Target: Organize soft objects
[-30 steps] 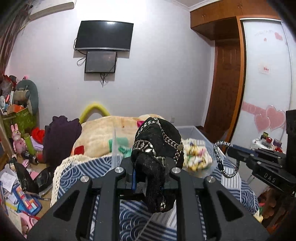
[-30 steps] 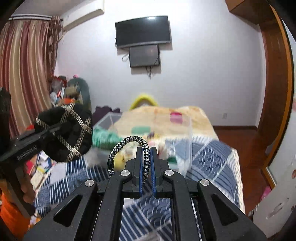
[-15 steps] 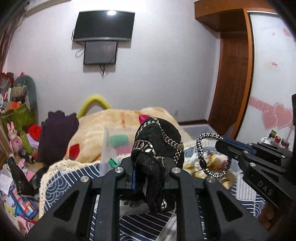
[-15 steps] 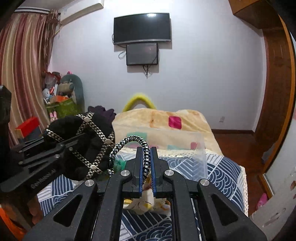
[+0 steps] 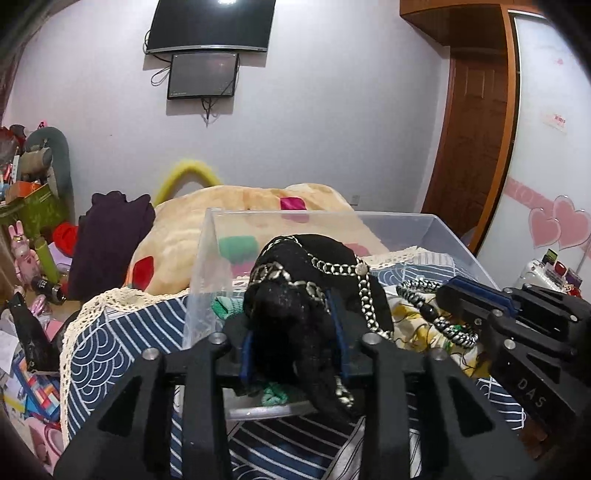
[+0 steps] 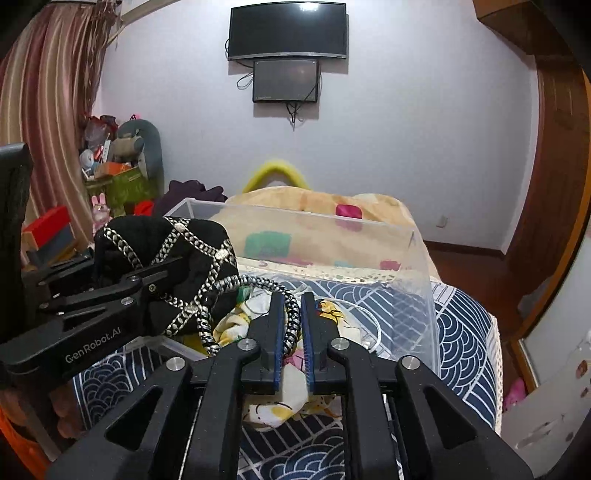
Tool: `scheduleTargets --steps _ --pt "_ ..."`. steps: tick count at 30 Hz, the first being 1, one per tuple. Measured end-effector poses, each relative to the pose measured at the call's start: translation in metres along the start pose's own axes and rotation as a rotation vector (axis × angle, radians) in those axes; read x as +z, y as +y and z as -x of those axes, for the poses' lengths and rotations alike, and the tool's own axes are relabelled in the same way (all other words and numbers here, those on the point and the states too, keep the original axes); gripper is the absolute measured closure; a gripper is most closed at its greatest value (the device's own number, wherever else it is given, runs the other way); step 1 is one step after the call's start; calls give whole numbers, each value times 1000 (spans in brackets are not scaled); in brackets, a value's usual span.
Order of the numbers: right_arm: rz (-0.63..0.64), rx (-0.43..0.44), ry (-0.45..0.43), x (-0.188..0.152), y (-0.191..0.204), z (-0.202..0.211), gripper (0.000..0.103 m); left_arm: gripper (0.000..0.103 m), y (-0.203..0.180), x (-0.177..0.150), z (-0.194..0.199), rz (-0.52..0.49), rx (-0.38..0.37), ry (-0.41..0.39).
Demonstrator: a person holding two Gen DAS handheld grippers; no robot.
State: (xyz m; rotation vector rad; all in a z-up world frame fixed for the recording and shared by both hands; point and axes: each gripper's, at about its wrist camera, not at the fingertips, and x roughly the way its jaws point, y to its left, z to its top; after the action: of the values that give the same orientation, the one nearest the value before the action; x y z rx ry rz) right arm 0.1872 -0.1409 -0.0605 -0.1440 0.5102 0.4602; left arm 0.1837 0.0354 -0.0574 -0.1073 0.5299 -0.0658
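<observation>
One bed (image 6: 461, 332) fills the lower room, its cover a navy-and-white cloth of printed wave arcs and stripes, edged in cream lace; on it lies one plush peach blanket (image 5: 221, 210) patched with red, green and magenta squares, soft and rumpled; one yellow arched piece (image 6: 275, 171) rises behind it, its make unclear. Two dark screens hang on the pale wall, the wide television (image 6: 288, 29) above the smaller monitor (image 6: 285, 81), both flat and glossy. One clear plastic bin (image 6: 417, 280) stands on the bed cover, rectangular, thin-walled and see-through; inside it lie a crumpled white cloth with yellow and pink print (image 6: 258, 325) and a green knitted piece (image 5: 223, 308), only partly visible. One black knitted hat (image 5: 295, 295), fuzzy and rounded, crossed with silver chain in a diamond lattice, is held over the near left part of the bin; the left gripper (image 5: 293, 343) is clenched on the hat's lower folds, its blue-lined fingers (image 5: 246, 356) pressed into the knit from both sides. One braided cord bracelet (image 6: 291, 325), black and white, round in section and looped, with a dark bead on it, hangs over the bin just beside the hat; the right gripper (image 6: 293, 332) pinches it between two blue pads (image 6: 277, 328), with only the cord's width parting them. The bracelet's loop touches or nearly touches the hat's side in the right wrist view; which, I cannot tell.
</observation>
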Motion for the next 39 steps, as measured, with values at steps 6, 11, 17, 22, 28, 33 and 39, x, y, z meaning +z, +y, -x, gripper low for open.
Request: scheduleTargets --steps 6,11,17,22,28,33,39 --pt "16 -6 -15 0 -4 10 59 46 4 -4 11 0 2 -3" --pt "12 -15 -49 3 -10 23 54 36 4 -5 26 -5 -9 -16" --pt "-4 -14 -101 8 -15 40 51 28 1 -1 50 -16 -10 -66" --pt "4 -15 -151 11 -13 58 36 28 -5 2 74 -20 -34 -106" --pt "9 -5 -223 13 -8 81 28 19 -16 6 111 -38 -34 -188" --pt "-1 10 -276 10 -4 99 23 10 -24 4 135 -47 -16 -243" --pt "-2 15 -289 7 -1 106 18 1 -32 -5 155 -66 0 -284"
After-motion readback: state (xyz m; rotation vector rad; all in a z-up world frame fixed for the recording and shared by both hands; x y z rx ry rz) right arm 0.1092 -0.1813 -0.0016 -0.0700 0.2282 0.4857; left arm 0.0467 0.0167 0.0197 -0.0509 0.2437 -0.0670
